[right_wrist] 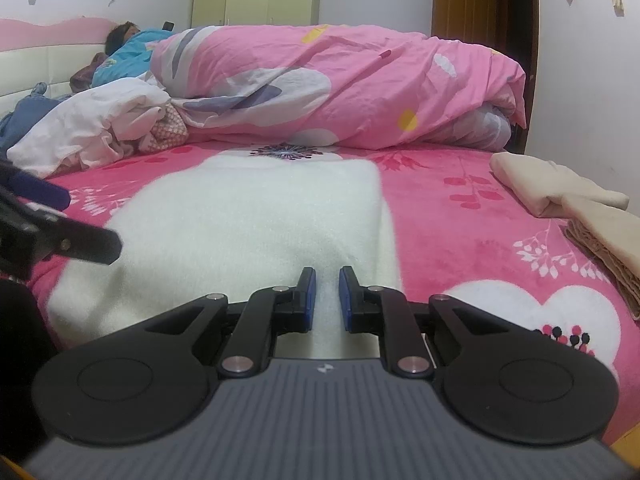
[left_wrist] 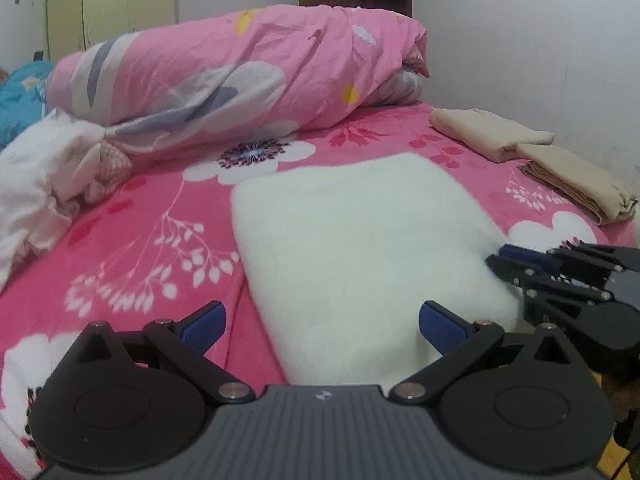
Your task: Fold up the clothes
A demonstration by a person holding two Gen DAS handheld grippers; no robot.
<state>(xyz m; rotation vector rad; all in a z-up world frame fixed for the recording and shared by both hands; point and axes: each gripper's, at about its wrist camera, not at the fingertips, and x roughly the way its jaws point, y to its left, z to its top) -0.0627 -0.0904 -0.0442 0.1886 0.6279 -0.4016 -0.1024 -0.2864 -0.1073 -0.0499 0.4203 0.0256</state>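
A folded white garment (left_wrist: pixel 360 248) was laid flat on the pink flowered bed (left_wrist: pixel 140 240). The left tongs (left_wrist: pixel 320 322) were held wide open above its near edge, gripping nothing. The right tongs (right_wrist: pixel 327 294) were nearly closed, pinching the garment's near-right edge.

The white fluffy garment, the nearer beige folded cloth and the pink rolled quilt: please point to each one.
white fluffy garment (left_wrist: pixel 360 240), left wrist view, middle of its top face.
nearer beige folded cloth (left_wrist: pixel 576 178), left wrist view, its upper layer.
pink rolled quilt (right_wrist: pixel 340 80), right wrist view, middle of its front side.
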